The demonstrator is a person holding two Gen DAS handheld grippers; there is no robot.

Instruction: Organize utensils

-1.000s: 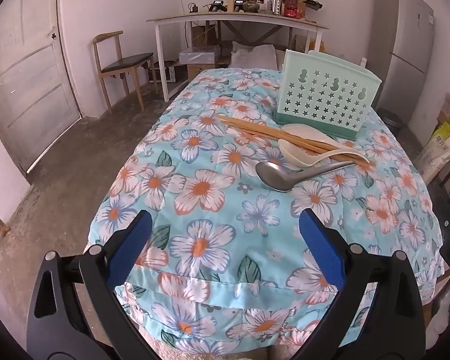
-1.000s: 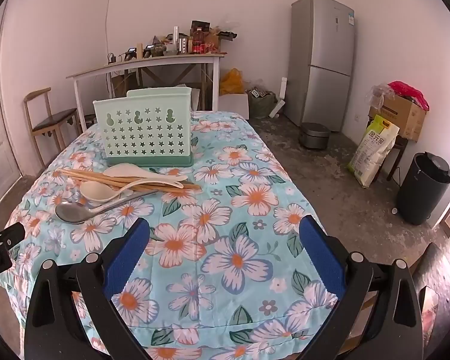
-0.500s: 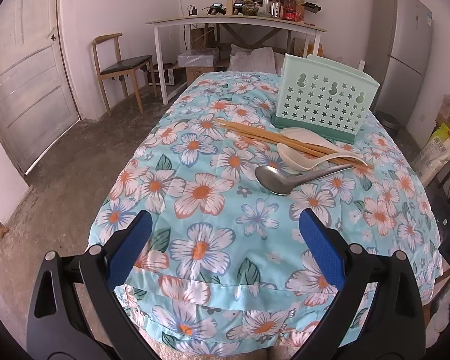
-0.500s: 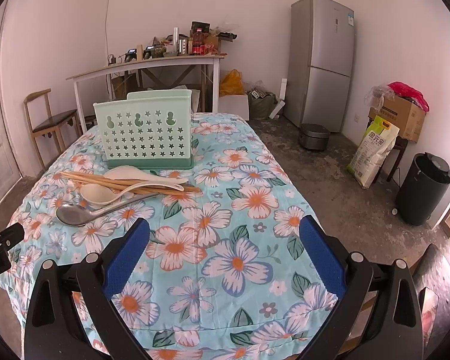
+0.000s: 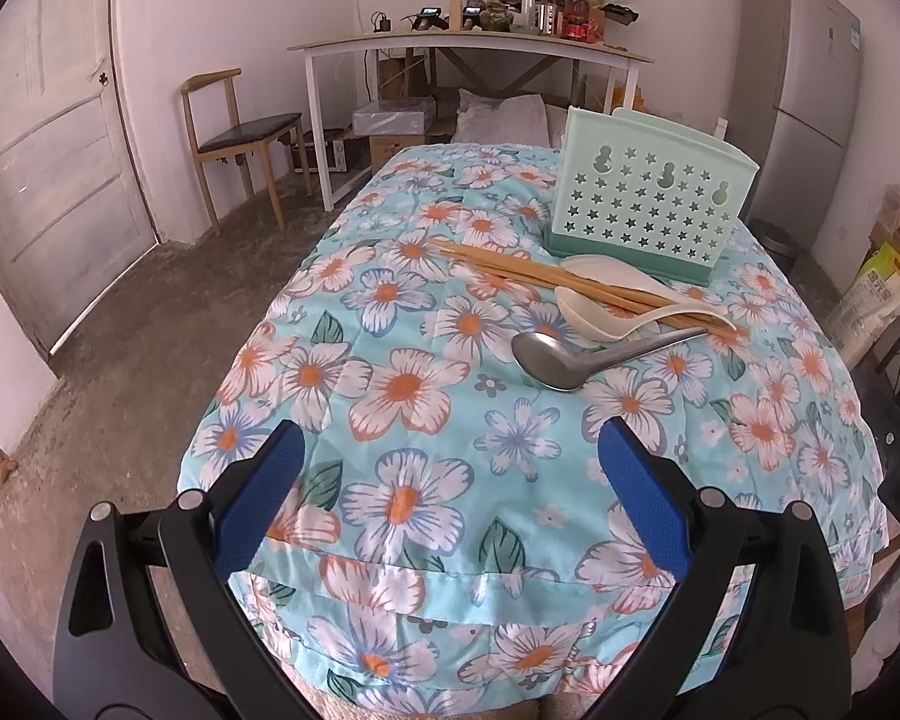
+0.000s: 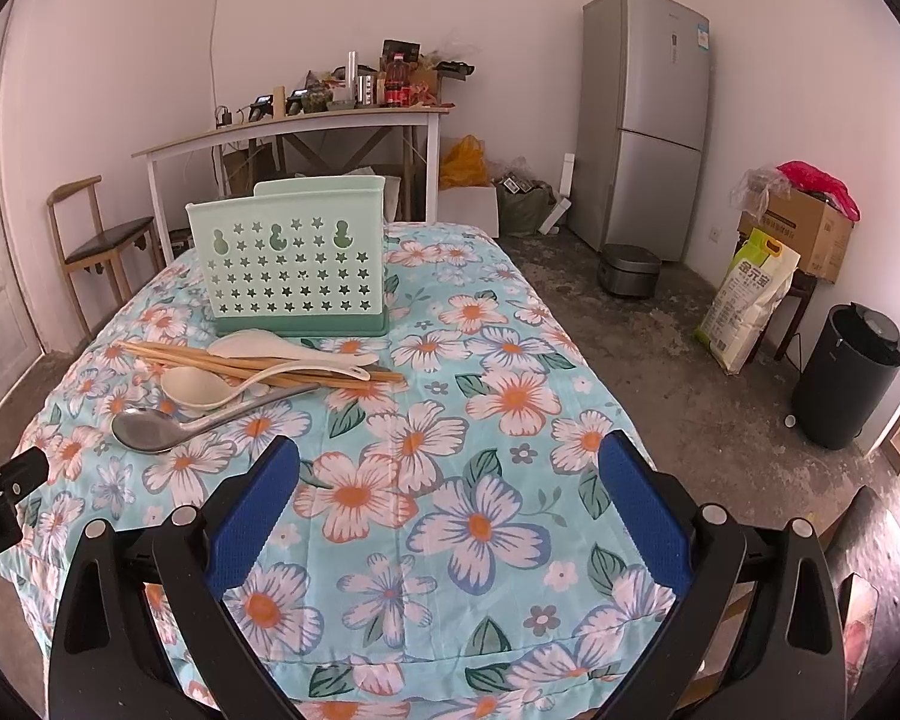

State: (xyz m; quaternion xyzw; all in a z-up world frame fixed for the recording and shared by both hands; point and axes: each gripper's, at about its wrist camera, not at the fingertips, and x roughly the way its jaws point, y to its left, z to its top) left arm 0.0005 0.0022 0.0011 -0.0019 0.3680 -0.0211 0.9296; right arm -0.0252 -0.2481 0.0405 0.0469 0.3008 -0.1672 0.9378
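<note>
A mint green utensil holder [image 5: 648,204] [image 6: 294,261] with star cutouts stands upright on the floral tablecloth [image 5: 426,420] [image 6: 480,480]. In front of it lie wooden chopsticks [image 5: 510,267] [image 6: 168,353], two cream spoons [image 5: 594,315] [image 6: 198,387] and a metal spoon [image 5: 549,360] [image 6: 147,429], overlapping in one pile. My left gripper [image 5: 450,468] hangs open over the table's near end, short of the metal spoon. My right gripper [image 6: 447,483] is open too, with the pile ahead to its left. Neither holds anything.
A white side table [image 5: 468,48] with clutter stands at the back wall, a wooden chair [image 5: 240,138] to its left. A grey fridge [image 6: 645,120], a rice cooker [image 6: 630,270], a sack [image 6: 744,300] and a black bin [image 6: 846,378] sit right of the table.
Both grippers have drifted slightly, so the table and utensils sit a little differently in each view. The utensils and holder have not moved. Both grippers stay open.
</note>
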